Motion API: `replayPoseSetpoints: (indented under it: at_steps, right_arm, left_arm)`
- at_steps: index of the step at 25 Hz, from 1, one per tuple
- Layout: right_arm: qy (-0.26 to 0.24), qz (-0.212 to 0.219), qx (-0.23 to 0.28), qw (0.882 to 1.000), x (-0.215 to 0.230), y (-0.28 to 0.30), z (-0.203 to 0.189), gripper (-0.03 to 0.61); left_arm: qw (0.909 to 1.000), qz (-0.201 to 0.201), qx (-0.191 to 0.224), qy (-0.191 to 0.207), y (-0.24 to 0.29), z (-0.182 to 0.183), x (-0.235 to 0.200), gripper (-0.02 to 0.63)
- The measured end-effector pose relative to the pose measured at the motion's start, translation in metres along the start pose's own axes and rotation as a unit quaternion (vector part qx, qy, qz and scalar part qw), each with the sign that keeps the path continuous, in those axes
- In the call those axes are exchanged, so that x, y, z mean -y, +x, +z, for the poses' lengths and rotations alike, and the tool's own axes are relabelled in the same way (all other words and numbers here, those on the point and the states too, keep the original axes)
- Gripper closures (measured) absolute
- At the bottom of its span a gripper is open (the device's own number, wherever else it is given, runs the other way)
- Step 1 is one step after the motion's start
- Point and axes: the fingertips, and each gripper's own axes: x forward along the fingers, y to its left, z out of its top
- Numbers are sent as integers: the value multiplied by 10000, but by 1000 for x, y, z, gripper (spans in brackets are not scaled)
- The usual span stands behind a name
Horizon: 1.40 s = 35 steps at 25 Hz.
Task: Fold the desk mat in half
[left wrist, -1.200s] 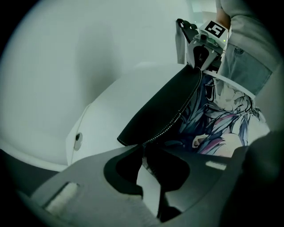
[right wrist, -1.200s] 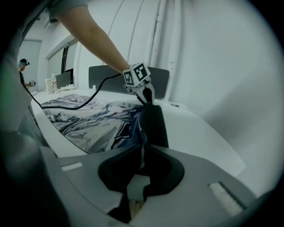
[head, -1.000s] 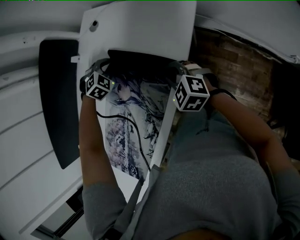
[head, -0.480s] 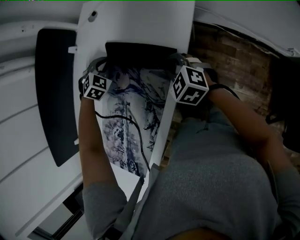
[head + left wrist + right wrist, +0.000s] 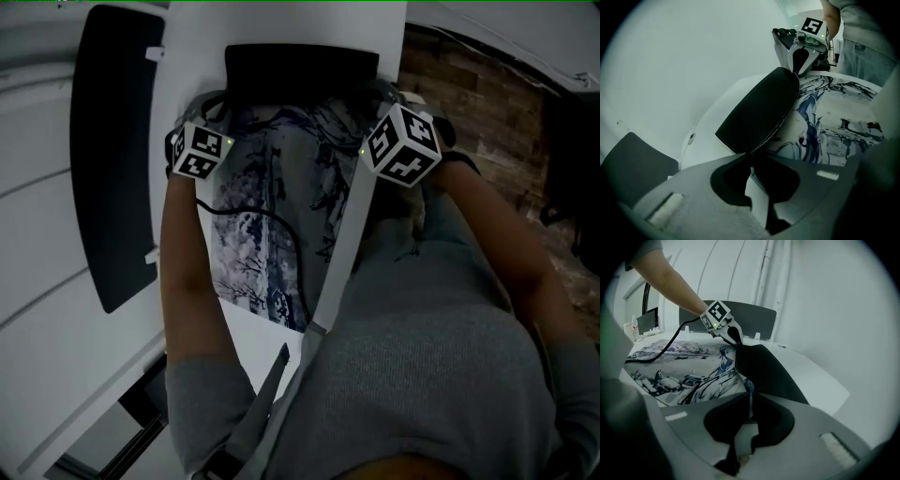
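The desk mat (image 5: 272, 216), printed with blue-grey artwork, lies on the white desk (image 5: 192, 56). Its far end is lifted and curled over, so the black underside (image 5: 300, 70) shows. My left gripper (image 5: 221, 105) is shut on the far left corner, and my right gripper (image 5: 381, 96) is shut on the far right corner. In the left gripper view the mat's stitched edge (image 5: 773, 131) runs into the left gripper (image 5: 752, 157), with the right gripper (image 5: 802, 49) beyond. In the right gripper view the right gripper (image 5: 749, 401) pinches the mat's edge (image 5: 749, 387); the left gripper (image 5: 733, 336) holds the other corner.
A black cable (image 5: 277, 234) trails from the left gripper across the mat. A dark chair back (image 5: 112, 159) stands left of the desk. Brick-patterned floor (image 5: 469, 103) lies to the right. A round hole (image 5: 692, 137) sits in the desktop beyond the mat. A bottle (image 5: 633, 328) stands far off.
The head view has shifted, so the desk, mat and both grippers now sit higher in the picture. Slightly more black underside shows. Both grippers keep hold of their corners.
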Motion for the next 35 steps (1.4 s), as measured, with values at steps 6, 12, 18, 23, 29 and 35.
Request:
replayPoseSetpoints:
  at_steps: [6,12,18,23,29,35]
  right_arm:
    - [-55,-143,-123,9998,-37,-6,2,557]
    - [-18,-182,-193,9996,-69,-10,5,557]
    - [-66,-201,-253,9995,-93,-15,5,557]
    - [-25,-227,-191,9996,-116,-21,7,557]
    - [-76,-254,-214,9994,-140,-27,7,557]
    - [-234,-175,-186,9994,-163,-30,10,557]
  left_arm:
    - [9999,17,132,0,-19,-14,19,581]
    - [9995,94,264,-163,-37,-30,34,581]
    - [9980,153,442,-420,-56,-43,54,581]
    - [9952,273,644,-679,-74,-50,66,581]
    - [9950,252,684,-689,-91,-57,83,581]
    - [9938,324,645,-845,-104,-68,95,581]
